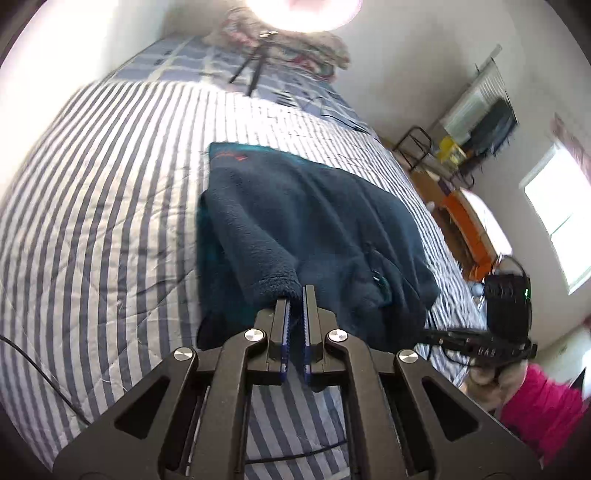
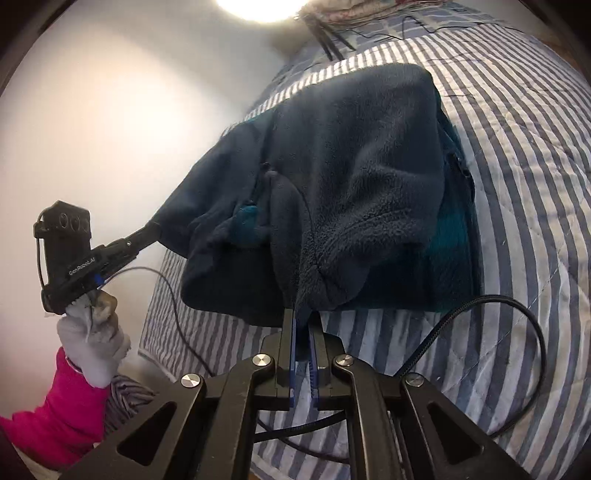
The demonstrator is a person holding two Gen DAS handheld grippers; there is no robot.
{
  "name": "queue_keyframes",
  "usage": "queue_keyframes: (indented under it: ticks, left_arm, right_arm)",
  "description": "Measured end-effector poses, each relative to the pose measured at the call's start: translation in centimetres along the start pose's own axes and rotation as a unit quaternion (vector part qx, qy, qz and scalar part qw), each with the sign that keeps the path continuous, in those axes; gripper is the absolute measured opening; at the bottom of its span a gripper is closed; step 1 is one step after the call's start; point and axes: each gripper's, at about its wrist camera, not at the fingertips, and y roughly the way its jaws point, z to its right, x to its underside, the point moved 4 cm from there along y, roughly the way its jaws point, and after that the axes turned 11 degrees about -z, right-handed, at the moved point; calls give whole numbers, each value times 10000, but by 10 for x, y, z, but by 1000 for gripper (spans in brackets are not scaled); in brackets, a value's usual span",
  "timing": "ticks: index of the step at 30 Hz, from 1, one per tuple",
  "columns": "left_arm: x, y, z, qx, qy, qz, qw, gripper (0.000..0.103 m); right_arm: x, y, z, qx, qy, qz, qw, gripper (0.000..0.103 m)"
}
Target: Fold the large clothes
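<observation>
Fingers (image 1: 284, 314) of the left gripper (image 1: 295, 295) and right gripper (image 2: 303, 314) are each pinched shut on a near-edge corner of the dark fleece garment (image 2: 351, 166), lifting it off the striped bed (image 1: 92, 184), probably to fold it over.

Light src: blown-out lamp (image 1: 303, 11) at top edge, both views; daylit window (image 1: 561, 225) at right of left view.
Glare: white wall (image 2: 103, 122) washed out, hazy.
Shadows: dark fleece (image 2: 351, 177) shows little detail; folds prob. underexposed.
Blur: shelf area (image 1: 476, 125) smeared.
Distortion: heavy fisheye; bed stripes (image 1: 92, 221) bow; black corner vignette.
</observation>
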Motion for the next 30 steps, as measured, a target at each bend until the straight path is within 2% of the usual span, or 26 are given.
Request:
queue_keyframes:
  ticks: [1,3,4,6,7,8,9,10,11,13,15,16,17,18,19,20,23,27,29,30]
  left_arm:
    - [3,-4,3,26,24,26,10000,1]
    - [9,-8,0,263,-82,-74,9996,2]
    - [12,-10,-2,323,-124,-110,9993,2]
    - [13,-19,-6,332,-170,-60,9993,3]
    - [12,-23,-8,340,-190,-17,9992,7]
    - [9,-27,-12,380,-232,37,9990,21]
    - [1,-29,-19,399,-350,94,9985,44]
    - [-5,-29,-26,446,-478,117,9978,53]
    - [-11,-27,-30,540,-566,104,9969,56]
    - [-27,-10,-43,869,-830,-139,9927,56]
    - [-38,8,-53,1035,-1057,-280,9886,56]
    - [-42,21,-60,1156,-1214,-404,9850,56]
    - [-44,29,-64,1304,-1313,-468,9816,53]
    - [-45,40,-68,1551,-1408,-594,9760,29]
    - [-45,50,-71,1568,-1476,-726,9738,14]
    - [-43,58,-74,1449,-1512,-815,9744,8]
    - [-36,49,-69,1533,-1547,-706,9734,6]
    - [-21,16,-58,1550,-1300,-587,9776,5]
    - [-12,21,-60,1361,-1205,-735,9806,5]
    - [-9,27,-62,1178,-1165,-828,9827,5]
  right_arm:
    - [0,-8,-2,-135,-76,-60,9999,10]
    - [1,-29,-5,-225,-277,-87,9993,28]
    - [3,-41,-5,-203,-373,49,9991,37]
    - [7,-62,1,-153,-418,320,9985,46]
    - [3,-68,6,-181,-340,437,9983,57]
    - [-2,-76,16,-179,-183,644,9976,67]
    - [-11,-79,25,-161,0,805,9966,69]
    - [-16,-79,32,-175,131,867,9960,69]
    - [-24,-78,40,-210,285,899,9953,69]
    - [-37,-69,52,-293,533,904,9940,67]
    - [-47,-56,60,-386,697,825,9934,65]
    - [-52,-48,63,-473,740,747,9933,61]
    - [-56,-40,63,-547,765,688,9932,50]
    - [-60,-34,64,-626,763,618,9932,40]
    - [-60,-32,61,-642,749,542,9936,15]
    - [-62,-24,58,-562,733,449,9947,9]
    - [-63,-35,41,-272,467,464,9975,7]
    - [-50,-82,26,-559,334,849,9943,6]
    - [-45,-84,30,-531,286,834,9947,6]
    - [-42,-75,33,-354,264,726,9964,6]
